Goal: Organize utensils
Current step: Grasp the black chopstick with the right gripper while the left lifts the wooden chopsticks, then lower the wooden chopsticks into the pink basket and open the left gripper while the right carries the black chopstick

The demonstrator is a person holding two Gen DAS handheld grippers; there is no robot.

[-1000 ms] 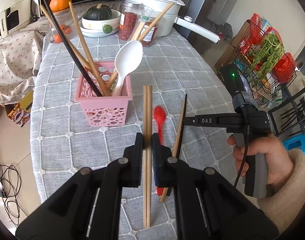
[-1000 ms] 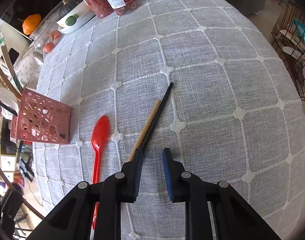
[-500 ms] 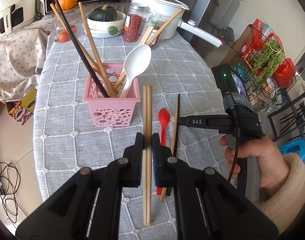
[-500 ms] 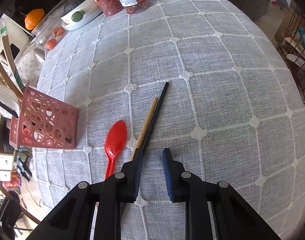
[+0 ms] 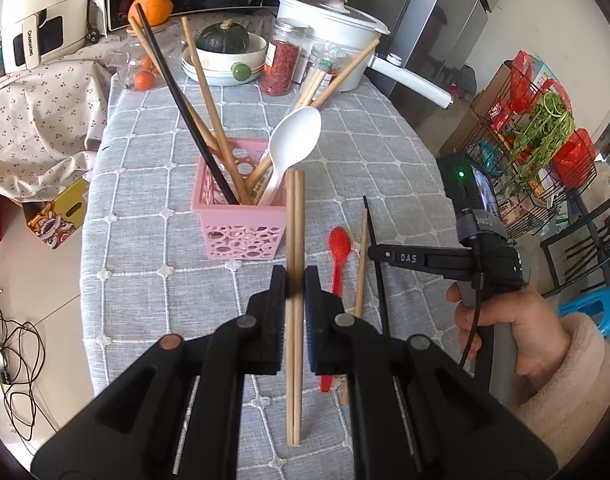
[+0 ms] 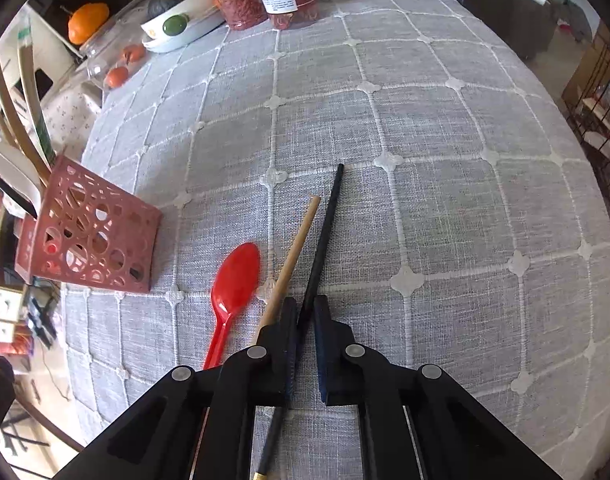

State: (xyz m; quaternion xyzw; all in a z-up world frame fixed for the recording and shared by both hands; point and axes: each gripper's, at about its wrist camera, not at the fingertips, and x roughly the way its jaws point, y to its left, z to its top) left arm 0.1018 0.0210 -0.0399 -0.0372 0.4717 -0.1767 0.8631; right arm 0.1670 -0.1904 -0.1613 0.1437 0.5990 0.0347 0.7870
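My left gripper [image 5: 295, 280] is shut on a pair of wooden chopsticks [image 5: 295, 208], held above the grey tablecloth and pointing towards the pink basket [image 5: 241, 216]. The basket holds several chopsticks and a white spoon [image 5: 295, 140]. On the cloth to the right lie a red spoon [image 5: 339, 244], a single wooden chopstick [image 5: 361, 264] and a black chopstick [image 5: 375, 236]. My right gripper [image 6: 305, 308] is closing on the black chopstick [image 6: 327, 224], its pads pressing on it. The wooden chopstick [image 6: 297, 248] runs under its left finger. The red spoon [image 6: 235, 276] and the basket [image 6: 89, 236] lie further left.
At the table's far end stand a white pot [image 5: 333, 12], two jars [image 5: 281, 60] and a bowl with a green squash [image 5: 225, 56]. A wire rack with groceries [image 5: 545, 140] stands off the table's right edge. A hand [image 5: 505, 320] holds the right gripper's handle.
The right gripper's jaws have closed from a clear gap onto the black chopstick, which lay at its left finger before. The left gripper keeps hold of the wooden pair.
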